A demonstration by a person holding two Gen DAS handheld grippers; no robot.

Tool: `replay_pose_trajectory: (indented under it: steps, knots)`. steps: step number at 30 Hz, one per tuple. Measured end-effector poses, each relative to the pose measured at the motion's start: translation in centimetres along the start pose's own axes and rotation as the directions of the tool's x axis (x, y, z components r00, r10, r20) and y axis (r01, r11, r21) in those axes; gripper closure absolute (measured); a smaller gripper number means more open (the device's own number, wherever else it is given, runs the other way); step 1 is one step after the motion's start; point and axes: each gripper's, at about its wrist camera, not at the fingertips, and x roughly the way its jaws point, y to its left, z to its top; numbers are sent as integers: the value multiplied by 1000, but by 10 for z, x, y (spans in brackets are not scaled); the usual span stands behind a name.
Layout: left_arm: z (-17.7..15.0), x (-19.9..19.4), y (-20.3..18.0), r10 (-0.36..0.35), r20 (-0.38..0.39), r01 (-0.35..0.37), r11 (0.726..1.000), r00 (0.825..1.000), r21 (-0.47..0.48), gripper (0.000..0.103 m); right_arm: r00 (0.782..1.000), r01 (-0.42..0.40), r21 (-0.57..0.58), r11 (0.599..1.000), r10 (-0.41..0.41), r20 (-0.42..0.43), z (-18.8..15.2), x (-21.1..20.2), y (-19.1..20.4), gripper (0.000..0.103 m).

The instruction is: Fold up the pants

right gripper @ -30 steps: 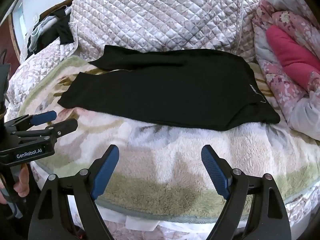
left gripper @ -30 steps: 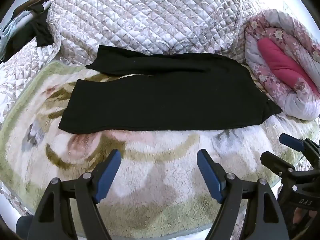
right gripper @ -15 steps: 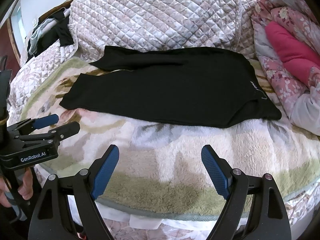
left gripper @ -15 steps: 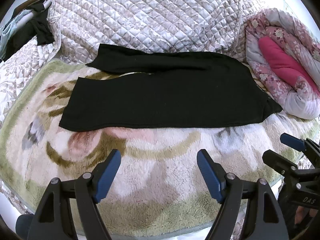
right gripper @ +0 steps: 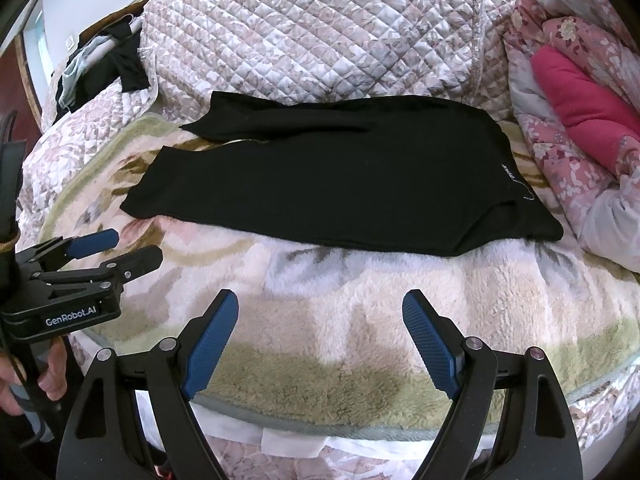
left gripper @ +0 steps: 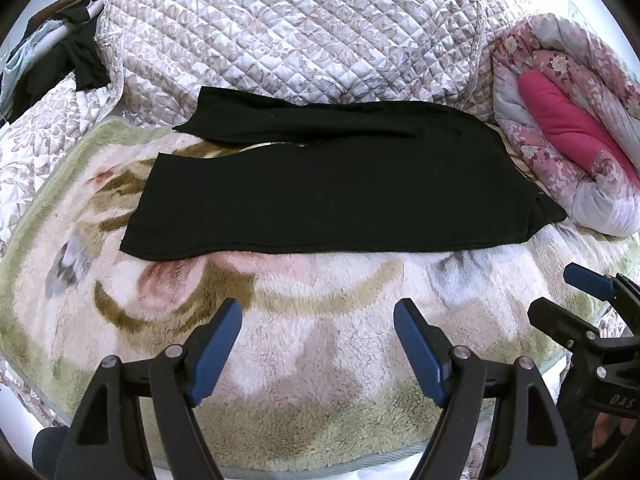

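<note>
1. L gripper (left gripper: 318, 320): jaws spread wide, nothing between the blue pads (left gripper: 214, 354). Hovers over the fleece blanket (left gripper: 320, 288) near its front edge, not touching the cloth.
2. R gripper (right gripper: 320, 314): likewise released, blue pads (right gripper: 430, 344) wide apart, empty. Also above the blanket's front part.
3. Each gripper shows in the other's cam: R one at the far right of the L view (left gripper: 576, 300), L one at the far left of the R view (right gripper: 104, 248). Both seen side-on, fingers parted.
4. Black pants (left gripper: 332, 192) lie flat on the blanket, ahead of both grippers & apart from them; a band of bare fleece lies between pads & near hem edge.
5. Pants orientation: lengthwise L-R. Leg ends to the left, waist end to the right. Two legs split at left w/ a narrow gap; far leg rests partly against the quilted cover (left gripper: 304, 36).
6. Waist corner sits just beside the pink floral duvet roll (left gripper: 576, 136) at right.
7. Writing: "GenRobot.AI" in white on the L gripper body (R cam). "DAS" on the R gripper body (L cam). Small white mark near the pants' waist (right gripper: 510, 170), too small to read.
8. Fingers (right gripper: 54, 372) of a hand wrap the L gripper's handle, lower left of R cam.
9. Dark clothes pile (right gripper: 108, 64) at far left, behind the quilt's edge.
</note>
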Motion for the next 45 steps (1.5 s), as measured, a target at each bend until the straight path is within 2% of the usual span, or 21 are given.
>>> replay_pose_trajectory:
  steps: [28,45]
  knots:
    - [3,-3,2,8,-6,-8,1000,1000,1,23,1000,-2,-14,1000,2,-7,1,4,2,19]
    - [2,1,-1,4,-12,-4,1000,1000,2,23,999,-23,21,1000,24,-33,0,10,0,19]
